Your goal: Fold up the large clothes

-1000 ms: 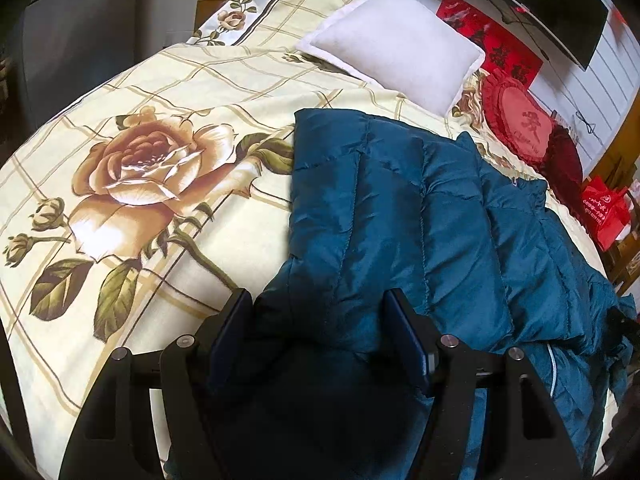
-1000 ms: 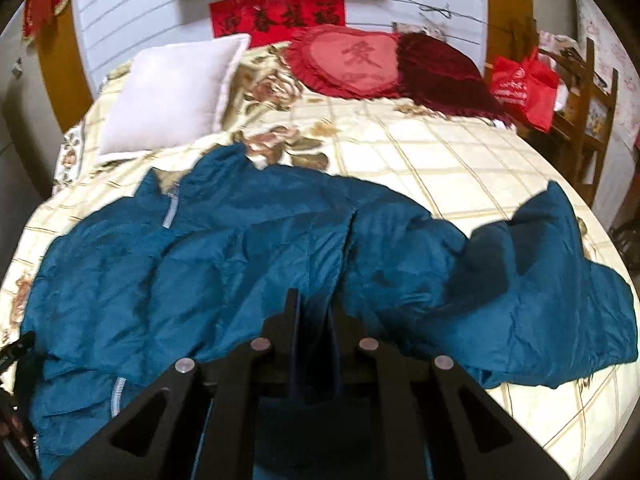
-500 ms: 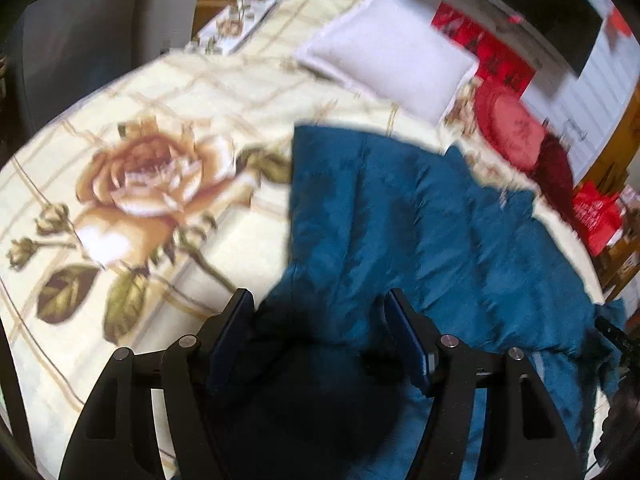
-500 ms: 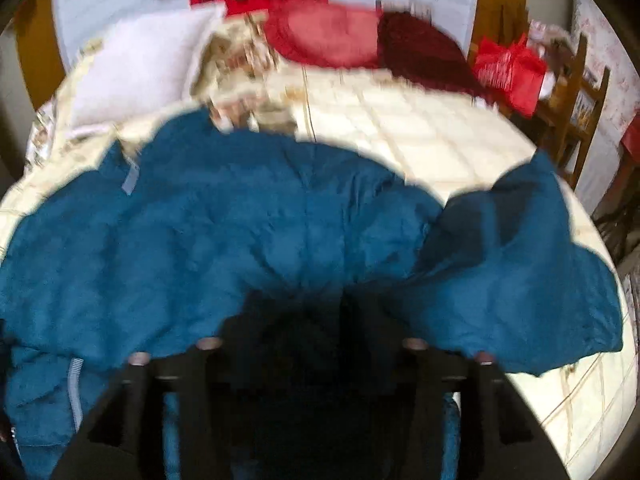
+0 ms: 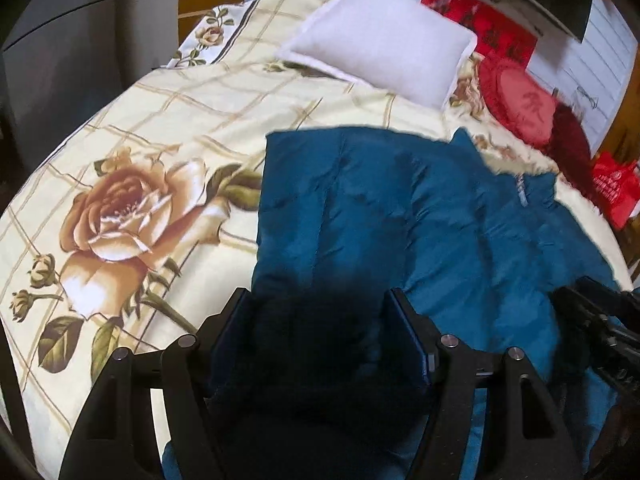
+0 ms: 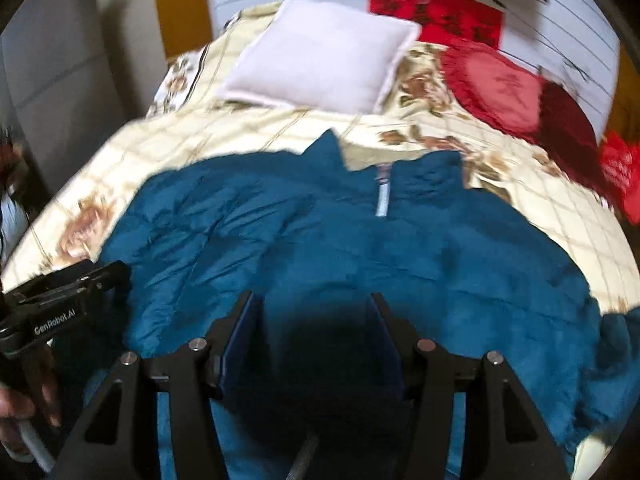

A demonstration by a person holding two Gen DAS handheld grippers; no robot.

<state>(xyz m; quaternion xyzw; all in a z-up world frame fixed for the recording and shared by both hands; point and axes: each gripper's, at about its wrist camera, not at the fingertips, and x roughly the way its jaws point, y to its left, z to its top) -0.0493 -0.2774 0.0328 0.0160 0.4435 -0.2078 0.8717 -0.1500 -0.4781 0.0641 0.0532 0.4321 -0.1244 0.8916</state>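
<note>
Both pairs of jaws stand wide apart with nothing pinched between them: the left gripper [image 5: 320,332] hangs over the near left part of the blue padded jacket [image 5: 400,216], and the right gripper [image 6: 316,332] hangs over its near middle, dark shadowed fabric filling the gap between each pair of fingers; whether the pads touch the cloth cannot be told. The jacket lies spread on the bed [image 5: 168,120], front up, its collar and pale zipper [image 6: 382,198] pointing toward the headboard end. In the left wrist view its left edge runs as a fairly straight line from the near fingers up toward the white pillow [image 5: 380,52], and beyond that edge a broad stretch of the flowered bedspread with a large printed rose [image 5: 128,212] lies bare. The far edge of the jacket stops short of the pillow, with a band of bedspread between them. In the right wrist view the jacket's right side bulges out toward the bed's right border, with checked bedspread showing beyond it. A red round cushion [image 6: 500,84] and a darker red one [image 6: 568,116] sit at the head of the bed, apart from the jacket, and a red bag [image 6: 622,172] stands off the bed's right side. The left gripper's body shows at the right wrist view's left edge.
</note>
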